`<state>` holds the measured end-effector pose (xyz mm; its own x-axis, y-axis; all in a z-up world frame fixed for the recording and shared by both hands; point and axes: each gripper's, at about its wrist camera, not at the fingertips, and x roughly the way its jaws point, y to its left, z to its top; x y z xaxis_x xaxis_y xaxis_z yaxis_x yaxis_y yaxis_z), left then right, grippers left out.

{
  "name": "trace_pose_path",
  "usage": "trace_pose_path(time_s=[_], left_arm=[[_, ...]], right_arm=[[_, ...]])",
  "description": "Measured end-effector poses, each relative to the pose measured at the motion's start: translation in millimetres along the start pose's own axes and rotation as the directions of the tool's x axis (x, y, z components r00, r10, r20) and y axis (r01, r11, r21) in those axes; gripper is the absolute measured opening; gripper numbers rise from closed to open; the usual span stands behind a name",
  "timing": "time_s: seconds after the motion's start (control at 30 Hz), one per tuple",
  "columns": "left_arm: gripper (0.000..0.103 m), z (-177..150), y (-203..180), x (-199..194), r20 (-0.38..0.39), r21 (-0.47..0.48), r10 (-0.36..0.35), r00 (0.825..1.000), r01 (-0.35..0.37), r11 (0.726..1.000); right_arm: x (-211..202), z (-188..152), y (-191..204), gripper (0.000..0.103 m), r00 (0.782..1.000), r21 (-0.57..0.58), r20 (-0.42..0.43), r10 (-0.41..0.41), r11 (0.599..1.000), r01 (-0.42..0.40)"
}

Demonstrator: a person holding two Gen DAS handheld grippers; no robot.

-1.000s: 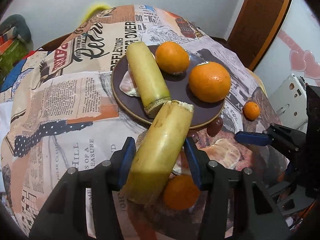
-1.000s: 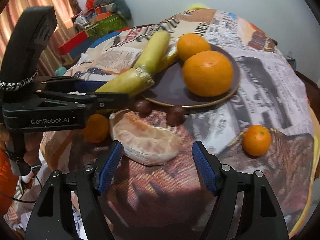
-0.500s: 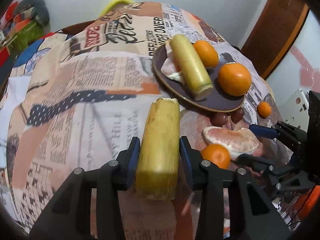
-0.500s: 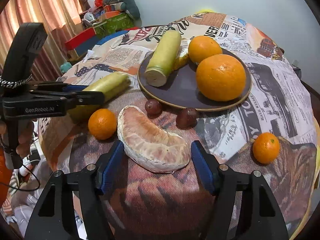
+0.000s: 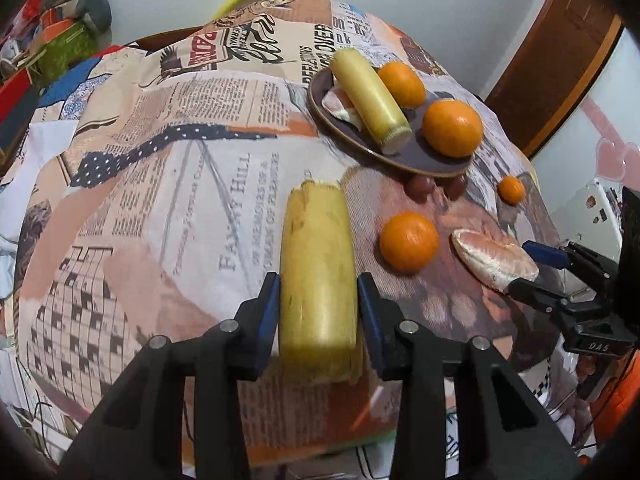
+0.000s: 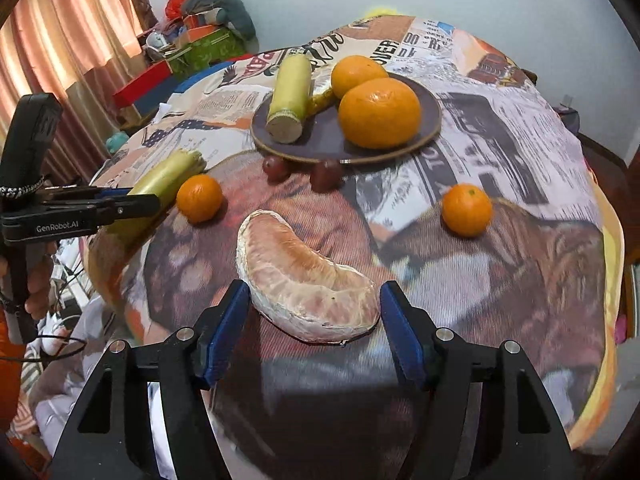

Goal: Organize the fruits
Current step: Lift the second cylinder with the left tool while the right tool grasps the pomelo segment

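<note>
Task looked partly done. The dark plate [image 6: 430, 120] already held one yellow-green stalk piece [image 6: 289, 98], two oranges [image 6: 379, 113] and a pale segment tucked behind the stalk. Left on the table [image 5: 168, 168]: a second yellow stalk piece [image 5: 318, 268], a pomelo segment [image 6: 304, 280], two small tangerines [image 6: 199, 199] and two dark grapes [image 6: 277, 169] just beside the plate's near rim.

Left hand-held gripper [image 5: 318, 312] was clamped on the second stalk piece, pads touching both sides, out over the tablecloth away from the plate. Right hand-held gripper [image 6: 314, 332] straddled the pomelo segment, its pads at the segment's ends; firm grip or not, cannot tell.

In the way: the plate was crowded, little bare space, and the grapes sat along its front edge. Clutter of boxes [image 6: 200, 46] behind the table, well apart.
</note>
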<state>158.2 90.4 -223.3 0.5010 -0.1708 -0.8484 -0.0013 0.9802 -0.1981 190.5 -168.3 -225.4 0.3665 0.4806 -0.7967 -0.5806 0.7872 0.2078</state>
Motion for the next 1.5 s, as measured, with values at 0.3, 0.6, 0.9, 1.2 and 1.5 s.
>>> trace_pose_path(time_s=[0.3, 0.6, 0.9, 1.2, 1.5], left_arm=[[0.038, 7, -2, 5, -0.028, 0.019, 0.013, 1.000, -0.013, 1.000], [0.038, 19, -3, 19, -0.026, 0.038, 0.021, 0.999, -0.020, 0.999], [0.038, 29, -2, 26, -0.014, 0.026, 0.024, 1.000, -0.023, 0.999], [0.038, 31, -6, 14, 0.020, 0.018, 0.035, 0.999, -0.035, 0.999], [0.038, 42, -22, -31, 0.136, 0.035, 0.020, 0.991, -0.025, 0.999]], right_arm=[[-7, 7, 7, 0.065, 1.000, -0.052, 0.022, -0.014, 0.999, 0.015], [28, 20, 27, 0.065, 0.997, -0.194, -0.078, 0.013, 0.981, -0.028], [34, 26, 16, 0.043, 0.998, -0.160, -0.063, 0.024, 0.986, -0.034], [18, 30, 11, 0.041, 0.999, -0.074, 0.002, 0.043, 0.996, -0.043], [-10, 42, 3, 0.040, 0.993, -0.018, 0.112, 0.034, 0.999, -0.032]])
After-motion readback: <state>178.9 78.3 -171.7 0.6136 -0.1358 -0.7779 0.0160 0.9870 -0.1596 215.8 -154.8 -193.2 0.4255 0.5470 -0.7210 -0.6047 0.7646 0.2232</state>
